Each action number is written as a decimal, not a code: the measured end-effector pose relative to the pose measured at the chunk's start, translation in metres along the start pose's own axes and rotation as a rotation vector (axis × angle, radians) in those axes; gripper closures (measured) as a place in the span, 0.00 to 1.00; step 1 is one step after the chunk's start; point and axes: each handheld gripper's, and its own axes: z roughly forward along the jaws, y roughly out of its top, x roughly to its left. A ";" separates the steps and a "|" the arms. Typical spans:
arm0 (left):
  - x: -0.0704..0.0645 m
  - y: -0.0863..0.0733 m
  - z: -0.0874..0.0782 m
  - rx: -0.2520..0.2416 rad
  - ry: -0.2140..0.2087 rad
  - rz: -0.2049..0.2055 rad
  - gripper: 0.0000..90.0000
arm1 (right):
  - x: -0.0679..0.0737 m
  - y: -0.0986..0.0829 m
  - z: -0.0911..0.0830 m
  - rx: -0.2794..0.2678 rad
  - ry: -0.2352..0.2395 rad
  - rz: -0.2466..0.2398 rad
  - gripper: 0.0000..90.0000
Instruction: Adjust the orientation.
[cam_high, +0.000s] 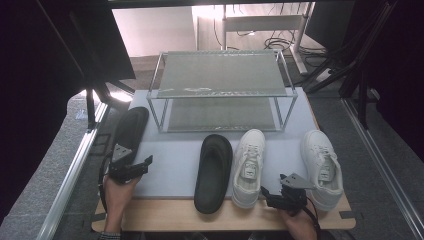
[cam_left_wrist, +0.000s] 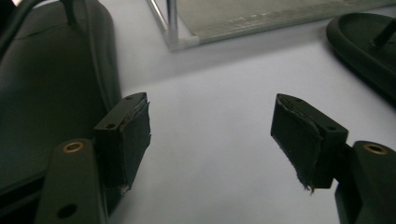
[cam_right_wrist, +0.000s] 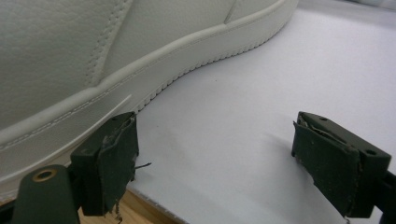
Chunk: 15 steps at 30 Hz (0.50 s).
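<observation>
Left white sneaker (cam_high: 248, 167) lies on the grey mat (cam_high: 170, 165), toe pointing far, heel at the near edge just over the wooden table (cam_high: 165, 215) strip. Right gripper (cam_high: 271, 196) sits just right of that heel, jaws spread wide and empty; in the right gripper view the sneaker sidewall (cam_right_wrist: 93, 70) runs right beside the left-hand pad (cam_right_wrist: 114, 158), touching or nearly so, cannot tell which, with bare mat between the two pads. Right white sneaker (cam_high: 322, 167) is on the other side of that gripper, further right, also toe-far, near the mat's right edge. Black slipper (cam_high: 214, 172) lies just left of the left sneaker, parallel to it, close beside. Second black slipper (cam_high: 131, 129) is well apart at the mat's far-left edge, angled. Left gripper (cam_high: 145, 162) hovers just near of that slipper's heel, jaws likewise spread and holding nothing; the left gripper view shows the slipper (cam_left_wrist: 51, 88) alongside its left-hand pad and bare mat between the pads. Two-tier metal shoe rack (cam_high: 222, 90) stands at the far side of the mat, both shelves bare.
</observation>
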 end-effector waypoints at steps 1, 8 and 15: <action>0.002 0.001 0.000 -0.003 0.002 -0.003 0.33 | 0.000 0.000 0.000 0.000 0.000 0.000 0.16; 0.015 0.007 0.006 0.004 0.036 -0.011 0.33 | 0.000 0.000 0.000 0.000 0.000 0.000 0.16; 0.028 0.014 0.015 0.024 0.051 -0.025 0.36 | 0.000 0.000 0.000 0.000 0.000 0.000 0.16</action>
